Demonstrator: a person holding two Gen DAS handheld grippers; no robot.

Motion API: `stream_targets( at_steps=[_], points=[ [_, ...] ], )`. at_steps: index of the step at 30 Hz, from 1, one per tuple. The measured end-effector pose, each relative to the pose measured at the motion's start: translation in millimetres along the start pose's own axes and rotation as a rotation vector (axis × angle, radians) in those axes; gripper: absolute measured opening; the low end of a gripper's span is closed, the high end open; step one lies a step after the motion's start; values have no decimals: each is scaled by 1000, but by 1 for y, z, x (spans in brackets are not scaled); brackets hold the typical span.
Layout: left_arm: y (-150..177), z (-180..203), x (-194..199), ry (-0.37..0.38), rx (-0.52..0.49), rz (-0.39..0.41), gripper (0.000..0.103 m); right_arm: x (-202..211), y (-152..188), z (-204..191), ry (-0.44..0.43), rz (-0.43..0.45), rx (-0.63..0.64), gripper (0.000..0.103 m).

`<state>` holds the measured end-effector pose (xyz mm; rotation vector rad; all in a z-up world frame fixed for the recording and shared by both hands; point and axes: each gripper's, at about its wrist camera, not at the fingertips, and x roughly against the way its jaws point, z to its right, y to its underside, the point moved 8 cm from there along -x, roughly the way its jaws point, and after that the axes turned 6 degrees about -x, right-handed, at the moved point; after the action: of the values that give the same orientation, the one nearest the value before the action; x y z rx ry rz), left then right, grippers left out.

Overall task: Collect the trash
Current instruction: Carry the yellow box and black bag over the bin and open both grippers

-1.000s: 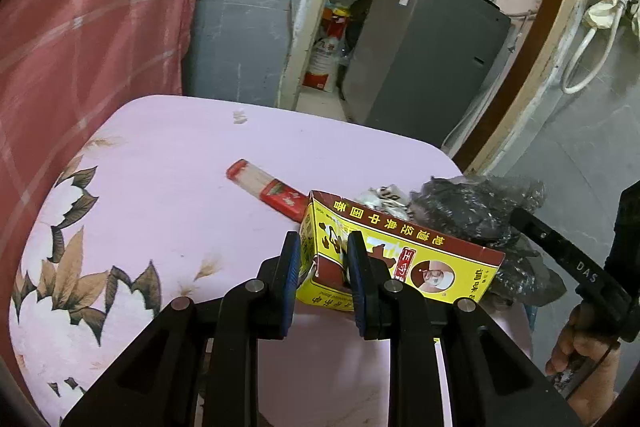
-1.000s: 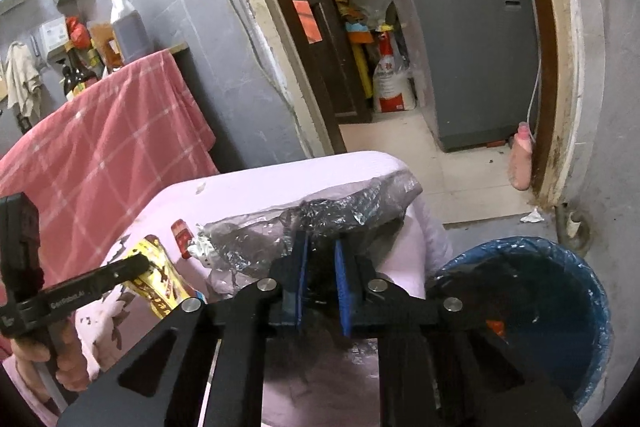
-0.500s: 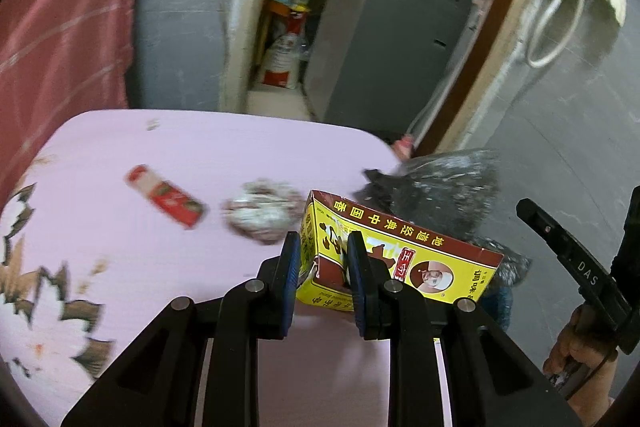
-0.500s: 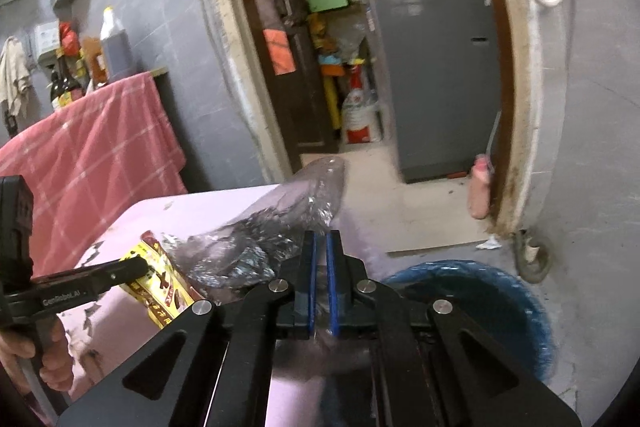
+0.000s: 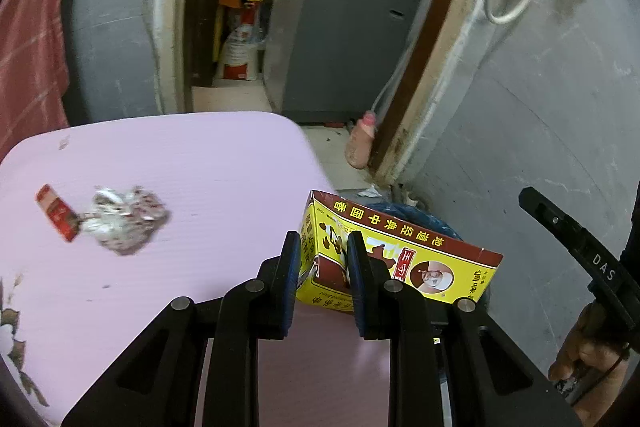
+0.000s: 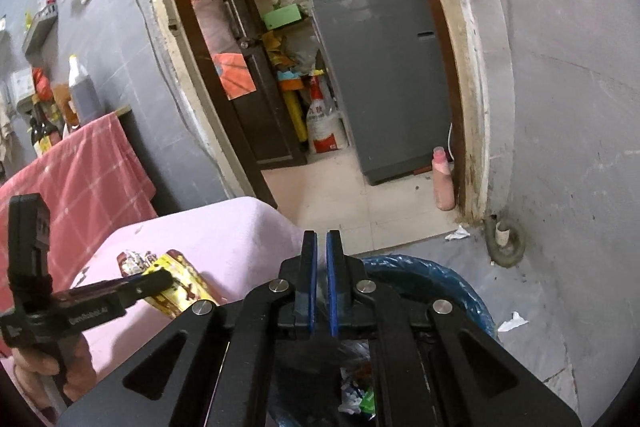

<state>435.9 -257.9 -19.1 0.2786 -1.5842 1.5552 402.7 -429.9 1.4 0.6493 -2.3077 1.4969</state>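
My left gripper is shut on a yellow and red carton and holds it past the corner of the pink table, in front of the blue-lined bin. A crumpled foil wrapper and a red packet lie on the table at left. My right gripper hangs over the bin with its blue pads nearly together and nothing between them. Trash lies in the bin below it. The carton also shows in the right wrist view.
A grey washing machine stands in the doorway beyond. A pink bottle stands by the door frame. A red checked cloth hangs at left. Paper scraps lie on the floor near the bin.
My right gripper carried the black plastic bag off the table to over the bin and no longer holds it. My left gripper swung right with the carton toward the bin.
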Motion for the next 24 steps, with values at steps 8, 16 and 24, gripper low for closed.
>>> stream_targets(
  at_steps=[8,16,24],
  points=[
    [4,38,-31,50,-30,-49,21,4,4,28,29,-12,-41,9],
    [4,51,-35,82,-28,-23,36,9,8,46,69,-5,-39,26],
    [-11,39,-3,21,-24,105,61,25,-3,34,73,84,-9,45]
  ],
)
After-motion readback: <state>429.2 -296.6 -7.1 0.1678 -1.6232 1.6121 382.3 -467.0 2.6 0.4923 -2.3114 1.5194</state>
